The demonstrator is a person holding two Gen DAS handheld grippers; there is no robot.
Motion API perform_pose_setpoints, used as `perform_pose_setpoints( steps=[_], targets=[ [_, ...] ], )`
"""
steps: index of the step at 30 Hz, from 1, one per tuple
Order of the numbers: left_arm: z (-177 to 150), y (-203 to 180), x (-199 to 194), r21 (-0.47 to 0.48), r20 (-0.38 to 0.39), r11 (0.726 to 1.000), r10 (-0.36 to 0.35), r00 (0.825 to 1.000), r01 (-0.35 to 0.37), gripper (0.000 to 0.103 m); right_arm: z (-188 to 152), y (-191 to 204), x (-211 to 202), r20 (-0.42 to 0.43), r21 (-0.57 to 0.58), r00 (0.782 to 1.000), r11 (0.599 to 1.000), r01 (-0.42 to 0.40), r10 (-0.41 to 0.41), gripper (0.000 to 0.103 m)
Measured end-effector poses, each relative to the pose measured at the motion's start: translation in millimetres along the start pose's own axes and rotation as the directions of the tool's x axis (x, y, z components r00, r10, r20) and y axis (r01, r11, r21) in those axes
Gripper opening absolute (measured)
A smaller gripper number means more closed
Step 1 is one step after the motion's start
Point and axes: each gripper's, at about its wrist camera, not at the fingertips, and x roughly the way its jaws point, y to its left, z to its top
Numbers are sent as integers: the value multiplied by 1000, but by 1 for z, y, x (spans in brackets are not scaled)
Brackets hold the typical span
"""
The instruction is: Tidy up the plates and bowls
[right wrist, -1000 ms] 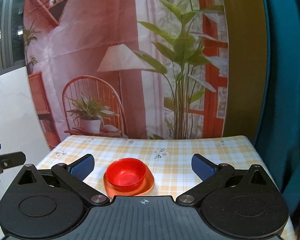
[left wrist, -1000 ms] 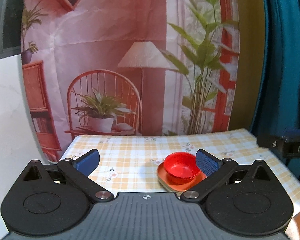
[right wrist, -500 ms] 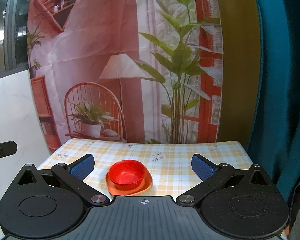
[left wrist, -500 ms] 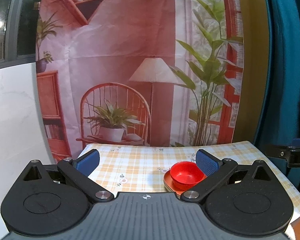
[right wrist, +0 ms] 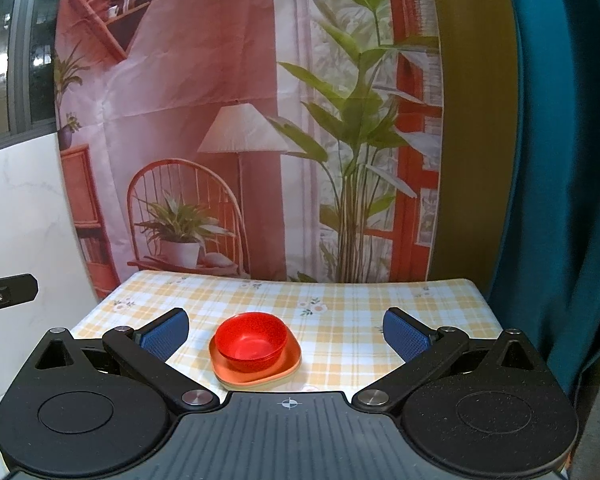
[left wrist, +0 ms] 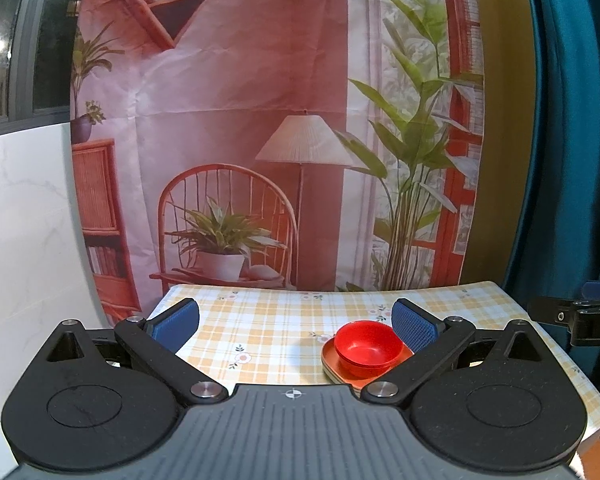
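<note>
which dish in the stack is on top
The red bowl: it sits uppermost, nested on the orange plate, which in turn lies over a paler plate edge.

A checked tablecloth (right wrist: 340,320) lies before a printed backdrop (right wrist: 220,120)

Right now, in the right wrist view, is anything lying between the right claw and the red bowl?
Nothing: in the right wrist view only bare checked tablecloth shows between the open right claw and the red bowl on its orange plate.
</note>
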Motion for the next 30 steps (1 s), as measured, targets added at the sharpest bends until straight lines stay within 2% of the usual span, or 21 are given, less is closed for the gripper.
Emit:
perform_pose_setpoints(
  steps=[30],
  targets=[
    [2,-2,-7,10,10,1000,-5,1000,5,103,4,-5,-4,11,2,1000,1000,10,-10,103]
  ],
)
